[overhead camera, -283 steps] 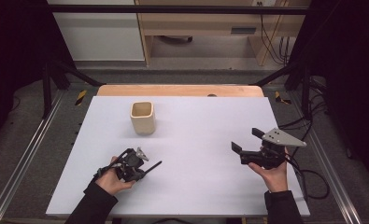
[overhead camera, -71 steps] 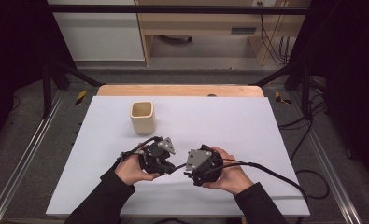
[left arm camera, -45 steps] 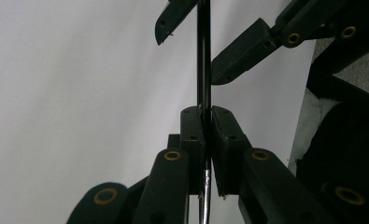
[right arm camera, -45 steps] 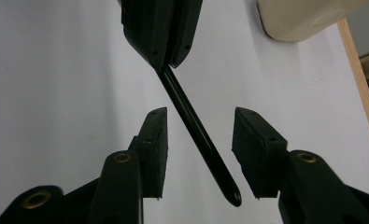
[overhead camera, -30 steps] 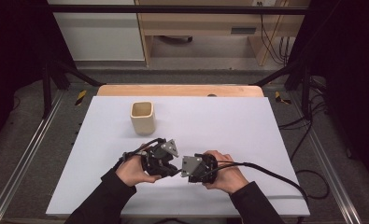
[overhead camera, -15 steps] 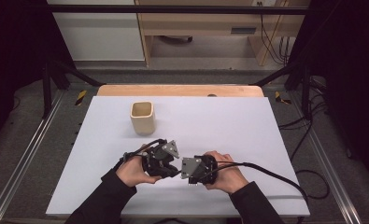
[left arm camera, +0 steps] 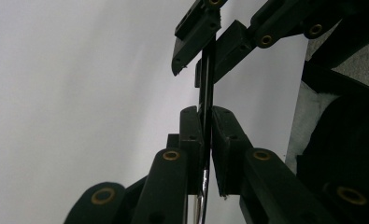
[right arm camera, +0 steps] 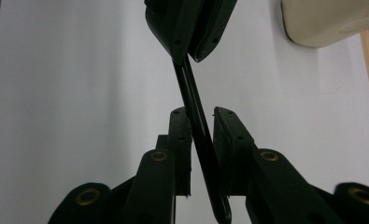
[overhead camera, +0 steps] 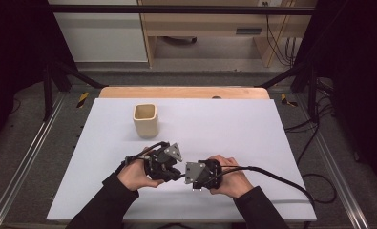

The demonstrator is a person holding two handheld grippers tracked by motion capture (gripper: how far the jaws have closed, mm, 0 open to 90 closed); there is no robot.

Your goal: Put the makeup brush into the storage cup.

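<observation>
A thin black stick (left arm camera: 206,88) is clamped between the pads of my left gripper (left arm camera: 204,112), which is shut on it. The stick runs on into my right gripper (right arm camera: 201,112), whose jaws have just been closing around the stick (right arm camera: 191,93). It lies slanted between them with a narrow gap still showing, so the pads do not press on both sides. In the high view the left gripper (overhead camera: 176,174) and right gripper (overhead camera: 188,177) meet tip to tip near the table's front middle. A hand holds each one.
A cream square cup (overhead camera: 144,119) stands upright on the white table (overhead camera: 248,129) behind the hands, also seen as the cup (right arm camera: 327,21). The right gripper's black cable (overhead camera: 281,179) trails off the table's right edge. A wooden strip (overhead camera: 183,92) borders the far side.
Long before, the hands were far apart with the right gripper open at the right. They have since come together, and over the last second neither has visibly shifted.
</observation>
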